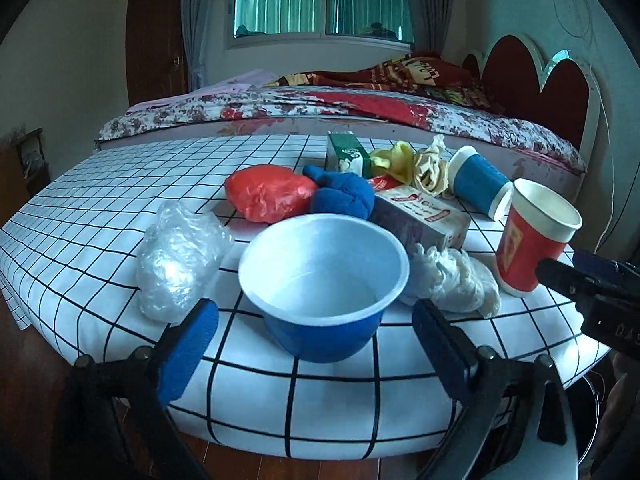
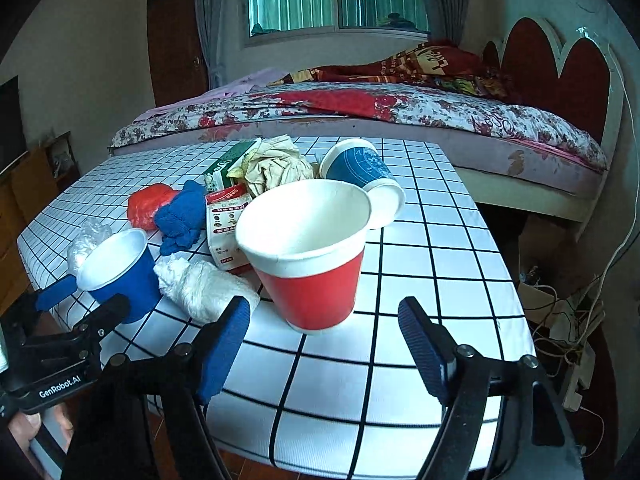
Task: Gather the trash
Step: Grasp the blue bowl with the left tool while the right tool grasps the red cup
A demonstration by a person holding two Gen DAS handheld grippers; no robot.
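A pile of trash lies on the checked table. A blue bowl, white inside, stands near the front edge, and my left gripper is open with a finger on either side just short of it. A red paper cup stands upright to the right; my right gripper is open right in front of it, pads clear of its wall. Behind are a clear plastic wad, a white plastic wad, a red bag, a blue cloth, a carton and a tipped blue cup.
A green box and crumpled paper lie at the back of the pile. A bed runs behind the table. Cables and a power strip litter the floor at the right. The right half of the table is bare.
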